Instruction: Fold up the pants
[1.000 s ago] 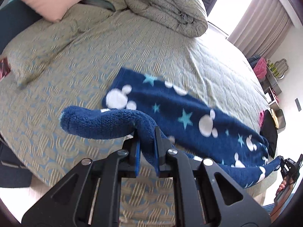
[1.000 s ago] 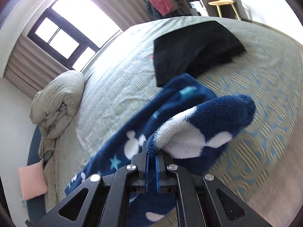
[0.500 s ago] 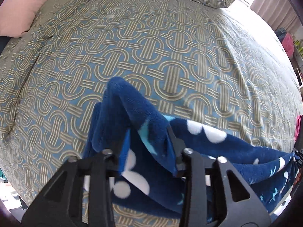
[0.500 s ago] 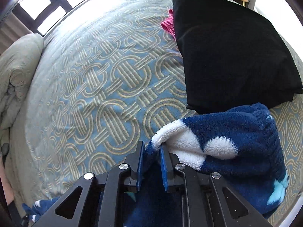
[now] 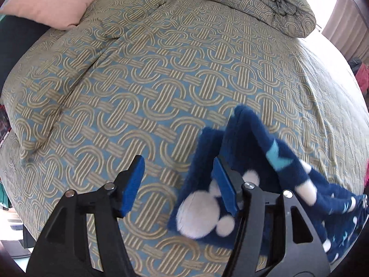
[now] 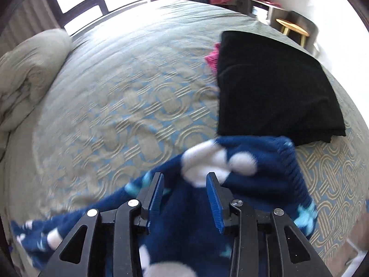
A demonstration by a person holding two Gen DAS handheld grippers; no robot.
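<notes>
The dark blue fleece pants [image 5: 249,143] with white mouse heads and light blue stars lie on the patterned bedspread [image 5: 143,87]. In the left wrist view my left gripper [image 5: 180,175] is open; the pants' end lies around and right of its right finger, nothing between the pads. In the right wrist view the pants [image 6: 260,168] lie under and ahead of my right gripper [image 6: 184,184], which is open just above the fleece.
A folded black garment [image 6: 272,92] lies on the bed beyond the pants, with pink cloth [image 6: 213,56] under its far edge. A bunched duvet [image 5: 253,2] and a pink pillow [image 5: 57,2] lie at the head of the bed. A stool [image 6: 291,26] stands beside the bed.
Both grippers, shut on the pants a second ago, lowered them onto the bed and opened. The pants' ends now lie loose and the left gripper has shifted left of the fabric.
</notes>
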